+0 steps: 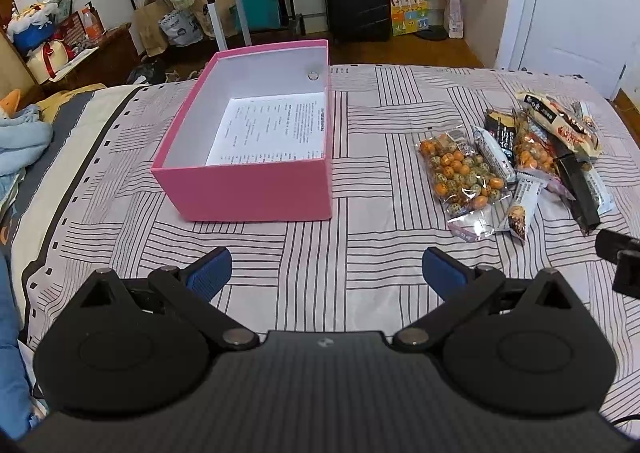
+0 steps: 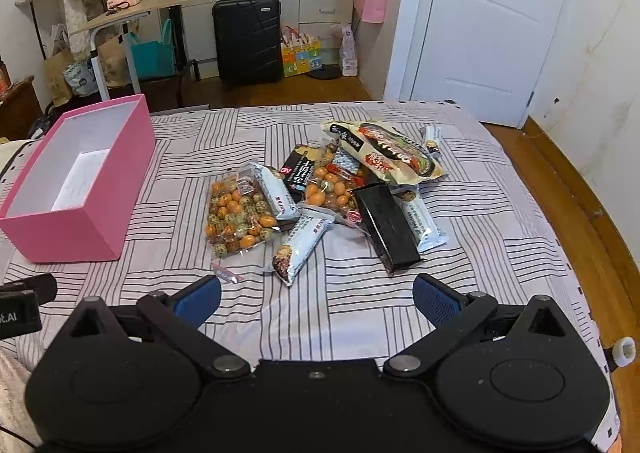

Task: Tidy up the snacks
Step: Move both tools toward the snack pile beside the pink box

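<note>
Both hand-held grippers, left [image 1: 327, 273] and right [image 2: 317, 301], hover spread wide and empty above the bed [image 1: 360, 253]. Snacks [image 2: 320, 197] lie heaped on it, right of the pink box [image 1: 248, 189], apart from it.

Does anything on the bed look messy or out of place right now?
Yes. The snack packets lie in a loose, overlapping heap on the bedspread, none yet in the pink box, which holds only a printed sheet. Nothing looks spilled or torn.
</note>
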Action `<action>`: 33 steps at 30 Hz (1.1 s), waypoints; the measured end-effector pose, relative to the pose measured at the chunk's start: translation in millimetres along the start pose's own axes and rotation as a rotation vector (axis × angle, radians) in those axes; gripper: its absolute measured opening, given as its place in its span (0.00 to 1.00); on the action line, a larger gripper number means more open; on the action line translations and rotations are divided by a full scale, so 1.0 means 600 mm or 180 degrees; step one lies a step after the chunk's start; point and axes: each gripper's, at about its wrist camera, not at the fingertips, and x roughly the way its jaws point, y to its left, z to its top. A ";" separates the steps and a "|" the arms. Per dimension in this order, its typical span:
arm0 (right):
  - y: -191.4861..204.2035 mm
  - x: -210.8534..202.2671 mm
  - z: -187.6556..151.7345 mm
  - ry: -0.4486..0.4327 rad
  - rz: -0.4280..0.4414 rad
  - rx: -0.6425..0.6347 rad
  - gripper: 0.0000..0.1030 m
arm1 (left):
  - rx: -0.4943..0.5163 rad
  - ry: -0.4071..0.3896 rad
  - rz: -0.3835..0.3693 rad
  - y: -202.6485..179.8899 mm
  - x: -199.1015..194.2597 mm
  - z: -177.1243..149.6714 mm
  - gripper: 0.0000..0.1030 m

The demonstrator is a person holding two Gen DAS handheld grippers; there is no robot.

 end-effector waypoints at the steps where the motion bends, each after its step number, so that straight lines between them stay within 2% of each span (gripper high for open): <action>1: -0.001 0.000 0.000 0.0001 -0.0008 -0.0005 1.00 | 0.0002 0.0006 0.0001 -0.001 0.001 0.000 1.00; 6: -0.017 -0.002 0.004 -0.0038 -0.0147 0.0026 1.00 | 0.0006 -0.0006 -0.0019 -0.003 0.001 -0.001 1.00; 15: -0.033 -0.003 0.004 -0.0050 -0.0240 0.0046 1.00 | -0.0012 -0.0012 -0.0051 -0.004 -0.004 -0.001 1.00; 33: -0.020 -0.002 0.001 -0.0048 -0.0195 -0.0042 1.00 | -0.0018 0.0010 -0.0080 -0.009 -0.008 -0.003 1.00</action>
